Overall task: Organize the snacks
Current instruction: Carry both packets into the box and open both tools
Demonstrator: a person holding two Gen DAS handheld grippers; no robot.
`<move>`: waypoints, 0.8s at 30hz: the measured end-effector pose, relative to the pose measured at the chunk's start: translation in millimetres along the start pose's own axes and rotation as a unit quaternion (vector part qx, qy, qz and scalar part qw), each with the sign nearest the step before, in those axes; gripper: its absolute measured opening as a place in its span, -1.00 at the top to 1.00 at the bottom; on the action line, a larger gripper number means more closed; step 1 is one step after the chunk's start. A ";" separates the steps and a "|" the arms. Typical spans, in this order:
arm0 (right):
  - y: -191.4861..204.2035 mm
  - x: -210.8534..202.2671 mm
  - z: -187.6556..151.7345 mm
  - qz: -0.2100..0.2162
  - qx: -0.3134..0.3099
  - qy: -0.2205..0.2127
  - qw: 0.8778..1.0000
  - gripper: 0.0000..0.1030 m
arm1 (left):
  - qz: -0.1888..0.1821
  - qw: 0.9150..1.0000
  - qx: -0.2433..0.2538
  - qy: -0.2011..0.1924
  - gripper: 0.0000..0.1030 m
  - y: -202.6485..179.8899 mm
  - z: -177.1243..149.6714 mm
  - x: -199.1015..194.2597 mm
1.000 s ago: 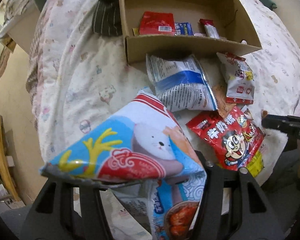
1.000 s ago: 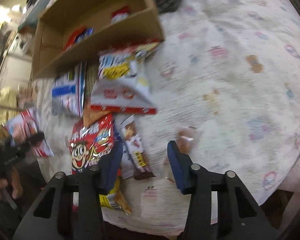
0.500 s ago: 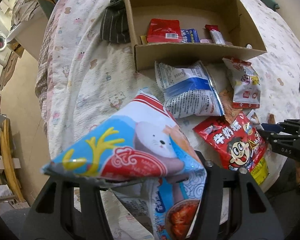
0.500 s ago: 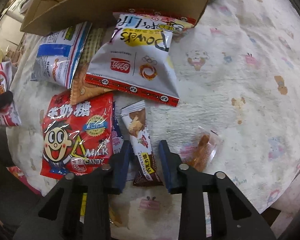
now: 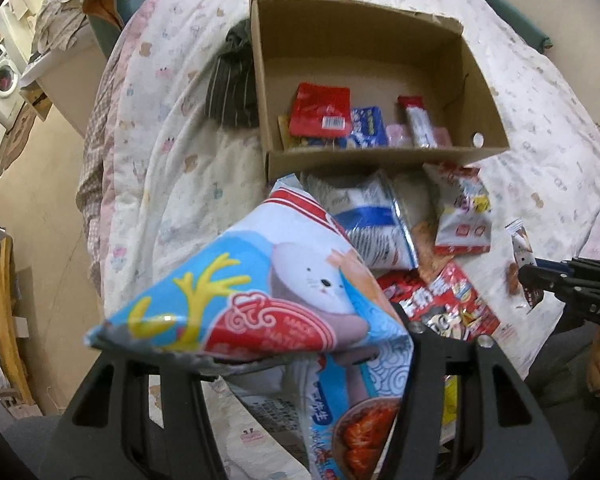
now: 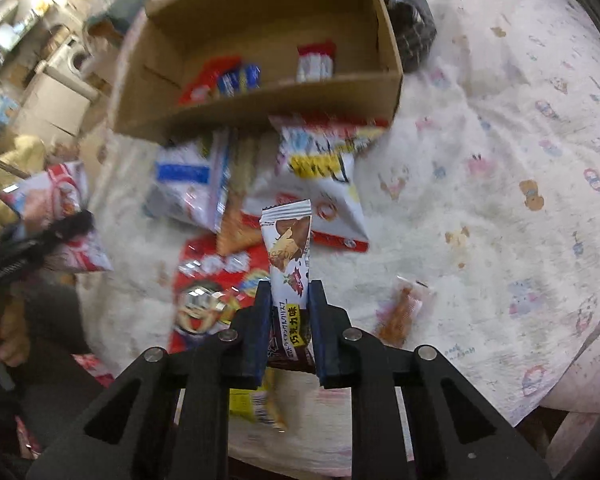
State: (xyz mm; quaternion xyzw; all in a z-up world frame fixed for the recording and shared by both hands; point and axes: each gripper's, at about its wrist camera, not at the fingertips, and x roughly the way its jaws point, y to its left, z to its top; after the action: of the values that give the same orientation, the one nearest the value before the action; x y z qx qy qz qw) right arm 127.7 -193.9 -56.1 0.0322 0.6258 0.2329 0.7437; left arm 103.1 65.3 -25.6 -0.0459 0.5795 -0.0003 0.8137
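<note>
My left gripper (image 5: 296, 360) is shut on a large blue, red and white snack bag (image 5: 260, 292) and holds it up in front of the open cardboard box (image 5: 380, 160). The box (image 6: 260, 104) holds a red packet (image 5: 320, 114), a blue packet (image 5: 366, 132) and a stick packet (image 5: 418, 126). My right gripper (image 6: 289, 300) is shut on a brown and white chocolate bar (image 6: 288, 248), lifted above the bed. It shows at the right edge of the left wrist view (image 5: 540, 276).
Loose snacks lie on the patterned bedspread (image 6: 500, 160) before the box: a blue-white bag (image 5: 372, 220), a white-yellow bag (image 6: 320, 176), a red candy bag (image 6: 208, 292), a small clear-wrapped snack (image 6: 400, 312). A dark striped cloth (image 5: 232, 88) lies left of the box.
My right gripper closed on the chocolate bar and lifted it off the bed. My left gripper raised its bag and moved nearer the box.
</note>
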 end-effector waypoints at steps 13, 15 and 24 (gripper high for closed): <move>5.2 -38.5 43.4 0.046 0.019 -0.079 0.996 0.64 | -0.008 0.999 -0.008 -0.043 -0.01 -10.5 48.0 -16.7; 7.9 -45.2 55.4 0.049 0.023 -0.098 0.994 0.64 | -0.016 0.999 -0.008 -0.051 -0.01 -13.2 59.2 -20.4; 9.2 -58.2 118.1 0.065 0.036 -0.148 0.986 0.64 | -0.014 0.996 -0.006 -0.088 -0.01 -22.9 121.7 -21.7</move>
State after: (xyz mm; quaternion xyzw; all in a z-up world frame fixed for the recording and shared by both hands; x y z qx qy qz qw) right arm 230.3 -179.5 25.6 0.1341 0.5134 0.2507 0.8097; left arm 212.0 52.8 36.1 -0.0584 0.5046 -0.0045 0.8613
